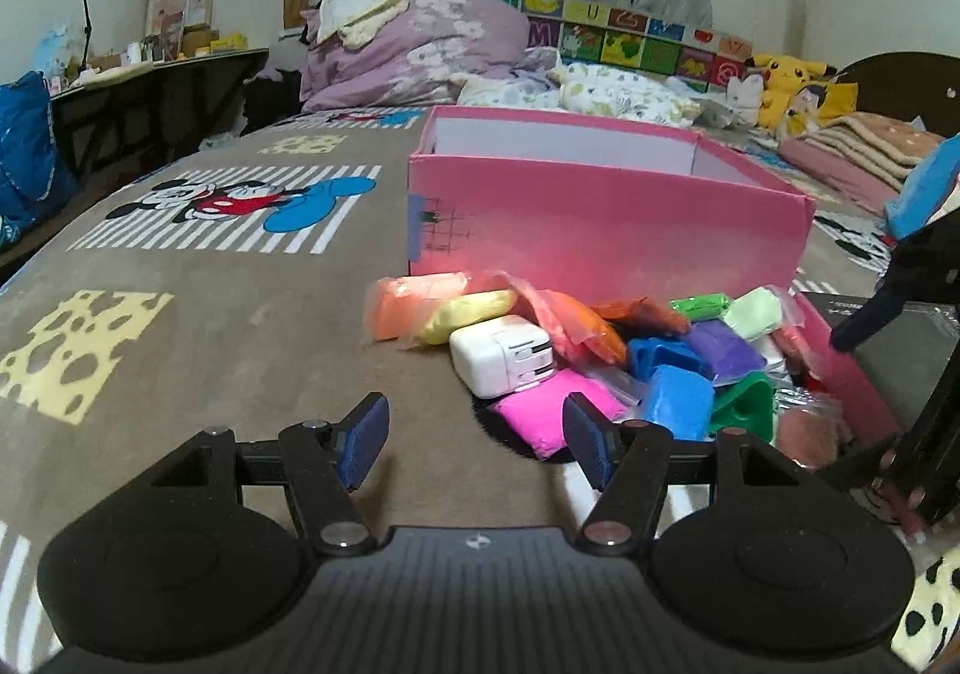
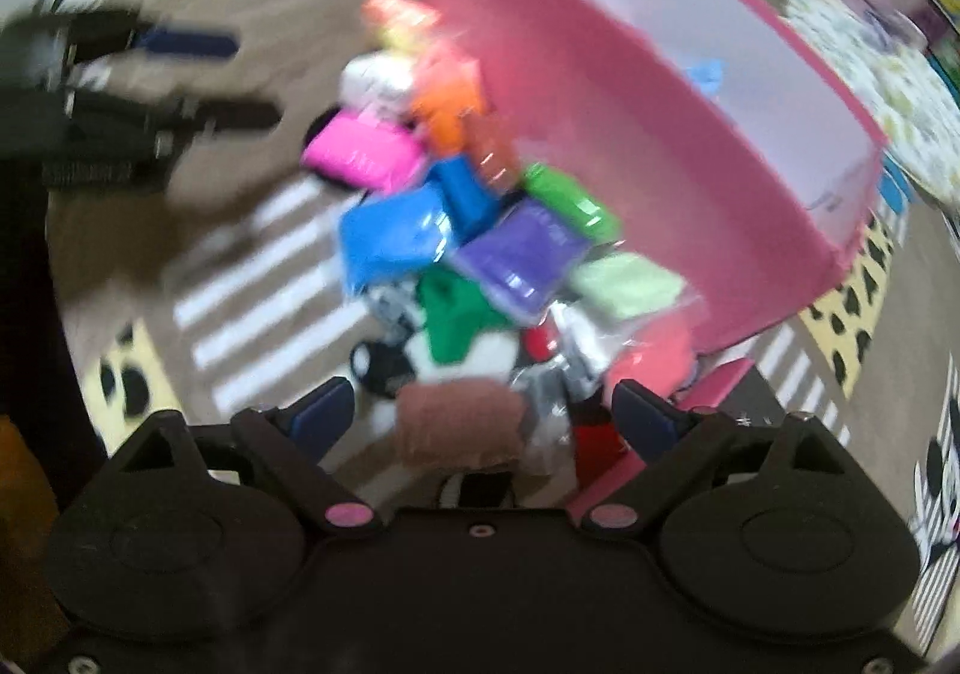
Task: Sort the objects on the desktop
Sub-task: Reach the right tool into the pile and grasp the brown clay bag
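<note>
Nearest my left lens, the left hand-held gripper (image 1: 477, 437) hovers with its blue ribbed pads apart and empty, the magenta clay packet (image 1: 555, 413) just ahead, touching its right pad. Beyond lies a glossy white charger block (image 1: 501, 353). Soft, plastic-wrapped clay packets heap on the bedspread (image 1: 180, 350) against the pink cardboard box (image 1: 606, 224) (open-topped, its long wall facing me). My right hand-held gripper (image 2: 480, 413) points steeply down, fingers wide apart, a dull brown packet (image 2: 459, 422) between them, seemingly unpressed though blur hides contact. I judge the right the nearer to a grasp.
</note>
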Demonstrator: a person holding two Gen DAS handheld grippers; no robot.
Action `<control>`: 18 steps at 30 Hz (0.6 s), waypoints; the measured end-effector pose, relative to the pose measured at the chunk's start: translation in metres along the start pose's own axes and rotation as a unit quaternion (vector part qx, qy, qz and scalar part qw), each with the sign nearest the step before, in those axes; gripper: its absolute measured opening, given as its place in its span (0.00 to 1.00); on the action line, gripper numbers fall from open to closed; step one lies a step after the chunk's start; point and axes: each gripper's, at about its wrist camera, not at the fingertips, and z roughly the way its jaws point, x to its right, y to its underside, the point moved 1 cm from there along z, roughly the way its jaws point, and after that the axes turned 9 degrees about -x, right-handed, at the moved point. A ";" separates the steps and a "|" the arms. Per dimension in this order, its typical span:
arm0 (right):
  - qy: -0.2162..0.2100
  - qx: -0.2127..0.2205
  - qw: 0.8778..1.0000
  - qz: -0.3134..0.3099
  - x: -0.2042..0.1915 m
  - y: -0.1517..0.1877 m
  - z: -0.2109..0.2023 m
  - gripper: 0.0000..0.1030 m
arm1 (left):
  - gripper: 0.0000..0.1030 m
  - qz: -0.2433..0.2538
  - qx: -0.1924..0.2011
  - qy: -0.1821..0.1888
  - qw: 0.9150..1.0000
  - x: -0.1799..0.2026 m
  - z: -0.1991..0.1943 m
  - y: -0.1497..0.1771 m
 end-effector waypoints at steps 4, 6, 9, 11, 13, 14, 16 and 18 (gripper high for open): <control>0.000 -0.009 1.000 -0.007 0.003 0.003 0.009 0.88 | 0.61 0.003 -0.005 0.007 1.000 0.002 0.003 0.004; -0.004 -0.007 1.000 -0.005 0.006 0.004 0.011 0.80 | 0.61 0.002 -0.006 0.009 1.000 0.002 0.004 0.005; -0.010 -0.008 1.000 -0.003 0.008 0.002 0.014 0.76 | 0.61 -0.002 -0.005 0.011 1.000 0.001 0.006 0.006; -0.018 -0.010 1.000 -0.005 0.008 0.002 0.018 0.76 | 0.61 -0.004 -0.006 0.012 1.000 0.000 0.007 0.007; -0.023 -0.015 1.000 -0.010 0.007 0.002 0.022 0.76 | 0.61 -0.006 -0.008 0.014 1.000 0.000 0.009 0.007; -0.024 -0.018 1.000 -0.009 0.007 0.001 0.024 0.76 | 0.61 -0.007 -0.009 0.016 1.000 0.000 0.009 0.007; -0.028 -0.020 0.999 -0.004 0.007 0.001 0.026 0.76 | 0.61 -0.008 -0.010 0.016 1.000 0.000 0.010 0.007; -0.033 -0.021 0.999 0.003 0.009 0.001 0.027 0.75 | 0.61 -0.008 -0.010 0.017 1.000 0.000 0.012 0.007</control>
